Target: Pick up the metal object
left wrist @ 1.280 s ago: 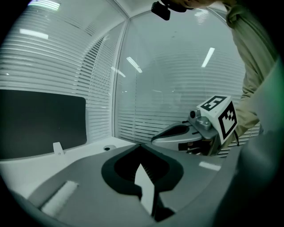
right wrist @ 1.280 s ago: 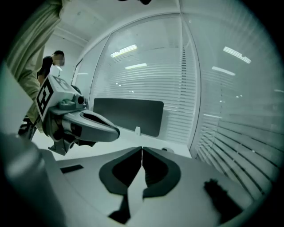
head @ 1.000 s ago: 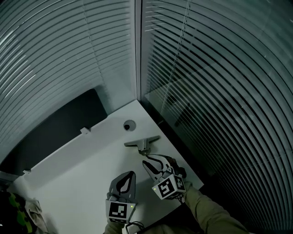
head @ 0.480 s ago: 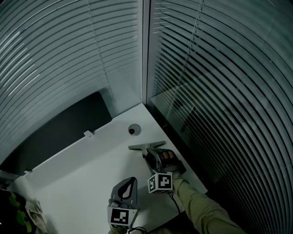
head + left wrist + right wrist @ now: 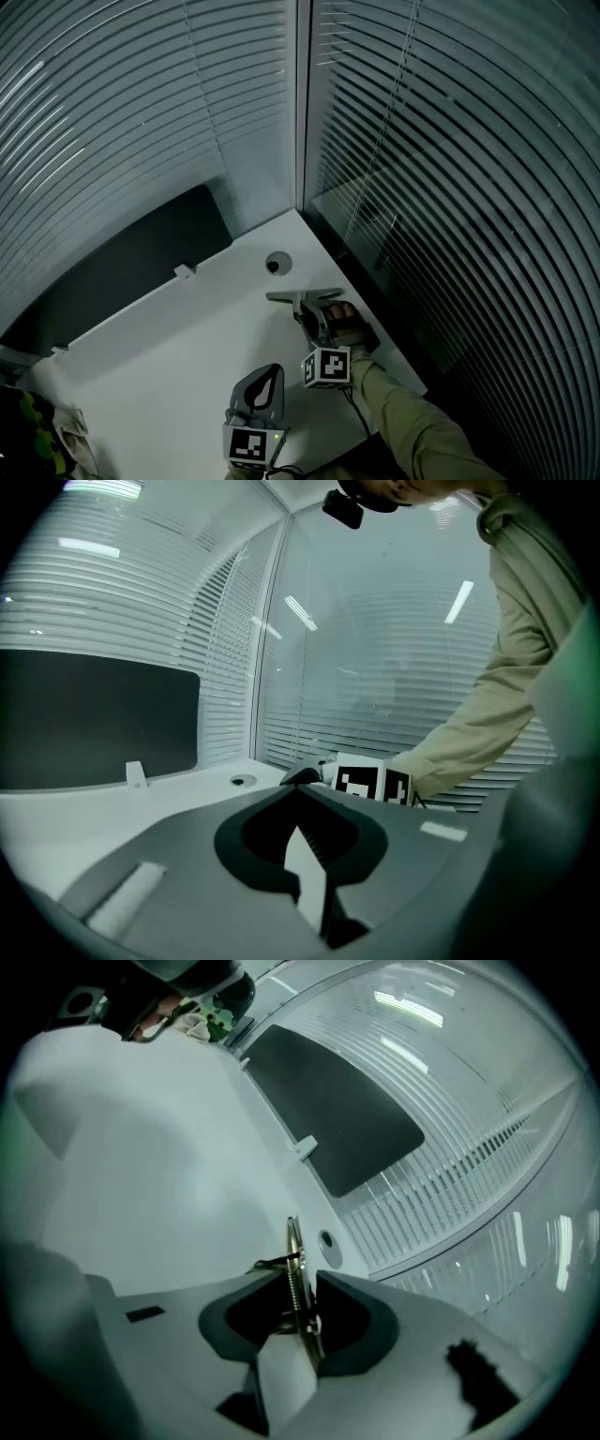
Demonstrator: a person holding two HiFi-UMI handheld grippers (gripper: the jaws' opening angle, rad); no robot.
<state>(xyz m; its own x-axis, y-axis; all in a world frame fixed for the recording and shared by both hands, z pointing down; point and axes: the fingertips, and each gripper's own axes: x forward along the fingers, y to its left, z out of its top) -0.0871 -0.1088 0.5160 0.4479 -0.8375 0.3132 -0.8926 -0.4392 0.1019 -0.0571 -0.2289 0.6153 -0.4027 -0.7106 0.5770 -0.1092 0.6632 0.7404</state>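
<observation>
A T-shaped metal object [image 5: 302,298] lies on the white table [image 5: 159,366] near its right edge. My right gripper [image 5: 307,317] reaches it from the near side. In the right gripper view the metal object [image 5: 296,1269] stands edge-on between the jaws, which are closing, and both tips touch it. My left gripper [image 5: 270,373] hovers over the table nearer to me, left of the right one, shut with nothing in it. The left gripper view shows its tips [image 5: 289,782] meeting, with the right gripper's marker cube [image 5: 370,782] beyond them.
A round cable hole [image 5: 276,264] sits just beyond the metal object, near the table's far corner. Glass walls with blinds [image 5: 450,187] close in the far and right sides. A dark panel [image 5: 122,262] runs along the far left edge. Crumpled cloth [image 5: 67,433] lies at the lower left.
My right gripper has moved forward from the near side onto the metal object, whose stem now sits between its jaws. The left gripper has stayed put, still shut.
</observation>
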